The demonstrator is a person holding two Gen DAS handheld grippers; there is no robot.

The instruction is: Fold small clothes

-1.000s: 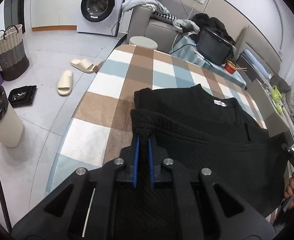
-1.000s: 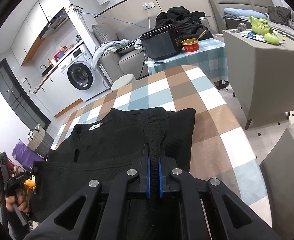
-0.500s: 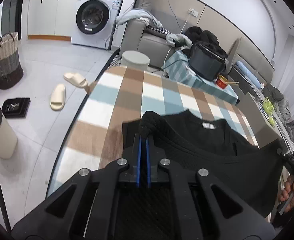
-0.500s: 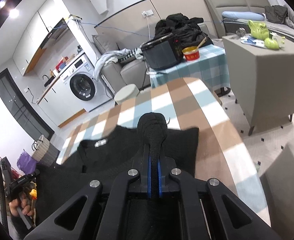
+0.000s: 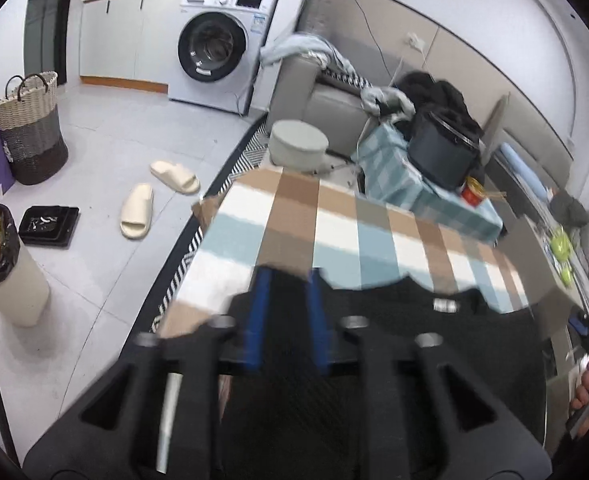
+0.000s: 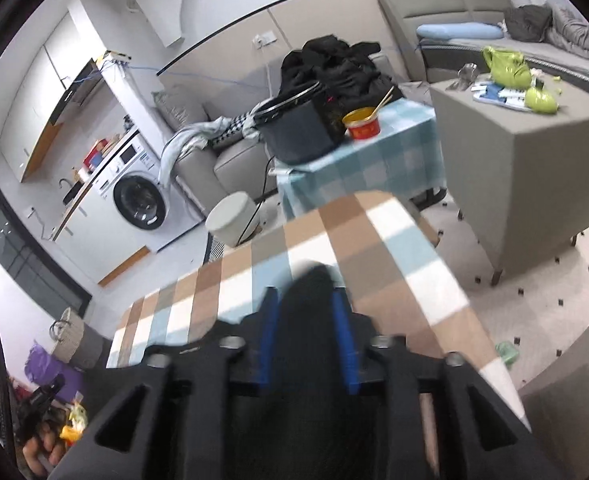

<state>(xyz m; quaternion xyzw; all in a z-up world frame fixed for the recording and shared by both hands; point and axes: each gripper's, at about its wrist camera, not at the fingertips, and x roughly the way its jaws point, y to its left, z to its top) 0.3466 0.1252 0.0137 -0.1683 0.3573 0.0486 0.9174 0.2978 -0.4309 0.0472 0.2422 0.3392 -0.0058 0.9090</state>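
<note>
The left gripper (image 5: 287,280) has its blue pads (image 5: 256,316) standing apart and its jaws are opening; dark cloth shows in the gap between them, though the blur leaves it unclear whether the pads touch it. The black garment (image 5: 434,332) lies on the near part of the checked tablecloth (image 5: 334,224), its neckline with a small white label (image 5: 444,305) turned toward the far side, and it spreads to the right, toward the other hand (image 5: 586,396) at the right edge of the left wrist view. The right gripper (image 6: 305,300) likewise has its blue pads (image 6: 268,340) apart and its jaws opening, with a dark bunch of the garment (image 6: 306,308) sitting up between them; the pads do not seem to press on it. In the right wrist view the checked tablecloth (image 6: 374,248) runs away toward the far side, and a hand (image 6: 38,444) with a dark handle shows at the lower left. Beyond the table stand a round pale stool (image 5: 298,146), a black box-shaped appliance (image 6: 298,128) and a red cup (image 6: 362,124) on a small check-covered table, a grey sofa (image 5: 326,100) and a washing machine (image 5: 218,46). On the floor to the left lie two pale slippers (image 5: 154,196), with a woven basket (image 5: 30,128) farther left
</note>
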